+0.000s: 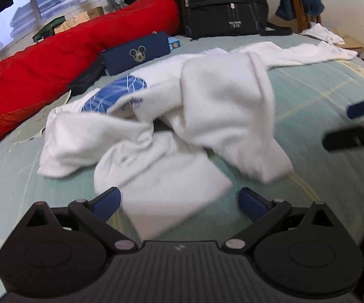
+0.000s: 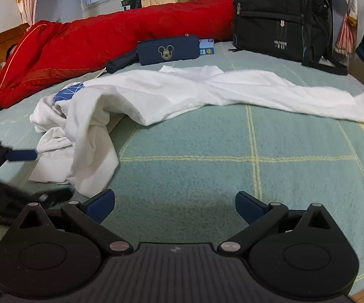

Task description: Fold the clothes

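You are just starting: both tools, left tool (image 1: 179,202) and right tool (image 2: 175,205), are gaping wide, holding nothing, so try grabbing the shirt (image 1: 207,106) edge and spreading it flat on the bed (image 2: 207,151).

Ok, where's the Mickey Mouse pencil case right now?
The pencil case lies at the bed's far side, against the red quilt, left of the black backpack.

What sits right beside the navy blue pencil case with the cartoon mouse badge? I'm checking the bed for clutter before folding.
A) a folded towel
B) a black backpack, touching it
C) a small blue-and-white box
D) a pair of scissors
C: a small blue-and-white box sits at the right end of the navy blue pencil case; the black backpack stands apart, farther right.
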`<state>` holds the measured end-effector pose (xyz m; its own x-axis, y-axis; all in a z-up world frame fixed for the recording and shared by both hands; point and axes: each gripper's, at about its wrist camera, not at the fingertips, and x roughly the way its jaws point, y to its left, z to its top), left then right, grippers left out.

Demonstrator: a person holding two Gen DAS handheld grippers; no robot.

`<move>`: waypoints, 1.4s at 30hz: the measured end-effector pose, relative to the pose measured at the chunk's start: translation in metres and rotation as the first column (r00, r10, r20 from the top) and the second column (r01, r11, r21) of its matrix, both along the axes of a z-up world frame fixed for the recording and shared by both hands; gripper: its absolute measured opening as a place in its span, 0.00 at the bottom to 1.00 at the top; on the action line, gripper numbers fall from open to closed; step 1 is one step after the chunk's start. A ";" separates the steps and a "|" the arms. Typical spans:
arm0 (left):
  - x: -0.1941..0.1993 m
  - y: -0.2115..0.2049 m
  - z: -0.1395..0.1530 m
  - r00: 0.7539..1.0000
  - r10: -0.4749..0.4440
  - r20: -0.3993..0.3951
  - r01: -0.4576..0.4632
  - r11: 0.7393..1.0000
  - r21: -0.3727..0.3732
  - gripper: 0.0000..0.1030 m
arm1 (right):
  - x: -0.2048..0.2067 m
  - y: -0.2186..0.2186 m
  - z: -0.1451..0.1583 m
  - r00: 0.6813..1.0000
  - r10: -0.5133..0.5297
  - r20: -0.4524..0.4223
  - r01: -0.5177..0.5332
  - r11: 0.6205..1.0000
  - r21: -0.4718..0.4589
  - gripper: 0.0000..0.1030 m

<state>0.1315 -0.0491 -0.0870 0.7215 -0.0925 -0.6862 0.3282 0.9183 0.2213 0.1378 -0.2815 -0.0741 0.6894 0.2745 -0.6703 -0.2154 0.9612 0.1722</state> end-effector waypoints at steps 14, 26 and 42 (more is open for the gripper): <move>-0.003 0.018 -0.002 0.995 -0.048 -0.092 0.028 0.977 -0.211 0.99 | -0.006 0.002 0.001 1.000 0.014 -0.005 -0.014 1.000 0.017 1.00; -0.030 -0.016 -0.006 0.932 -0.330 0.152 0.189 0.798 0.573 0.88 | -0.006 0.004 -0.001 0.999 0.024 -0.021 -0.023 1.000 0.008 1.00; -0.006 -0.040 -0.026 0.820 -0.571 -0.018 0.392 0.540 0.745 0.69 | -0.005 0.003 -0.002 0.999 0.029 -0.035 -0.028 1.000 0.014 1.00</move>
<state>0.1252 -0.0892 -0.1134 0.8413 -0.0382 -0.5393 0.5372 0.1716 0.8258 0.1329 -0.2780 -0.0758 0.6572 0.3029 -0.6901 -0.2362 0.9523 0.1931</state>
